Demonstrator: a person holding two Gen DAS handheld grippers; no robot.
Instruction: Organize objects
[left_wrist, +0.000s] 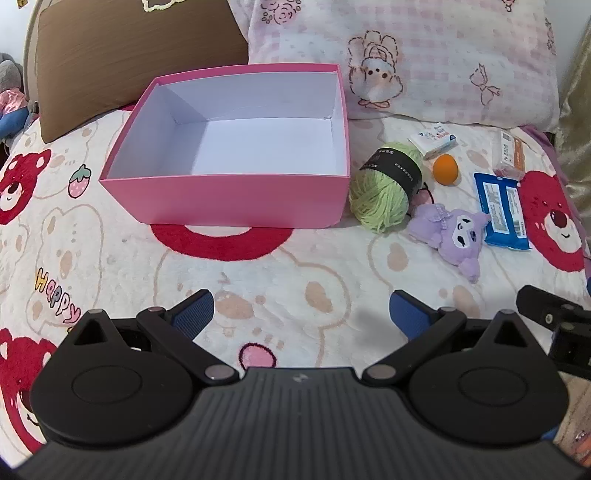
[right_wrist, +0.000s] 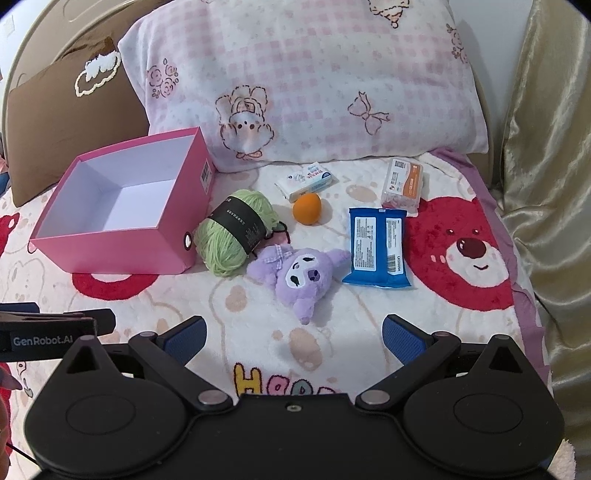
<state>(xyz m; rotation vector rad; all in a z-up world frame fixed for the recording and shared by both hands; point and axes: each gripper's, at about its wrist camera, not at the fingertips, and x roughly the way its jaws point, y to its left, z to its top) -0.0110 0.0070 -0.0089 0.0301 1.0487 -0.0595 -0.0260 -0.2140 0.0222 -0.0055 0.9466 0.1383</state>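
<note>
- Left gripper (left_wrist: 301, 314) hovers wide apart, holding nothing; right gripper (right_wrist: 293, 338) likewise.
- One pink box (right_wrist: 110, 251) sits left, nothing inside.
- Right of it: one green yarn ball (right_wrist: 231, 232), one purple plush (right_wrist: 299, 277), one orange ball (right_wrist: 306, 208), one blue packet (right_wrist: 376, 247), two small packs (right_wrist: 306, 181) (right_wrist: 402, 182).

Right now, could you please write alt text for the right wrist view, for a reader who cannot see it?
An empty pink box sits on a bear-print blanket; to its right lie green yarn, a purple plush, an orange ball, a blue packet and two small packs. The open right gripper hovers near, holding nothing.
</note>
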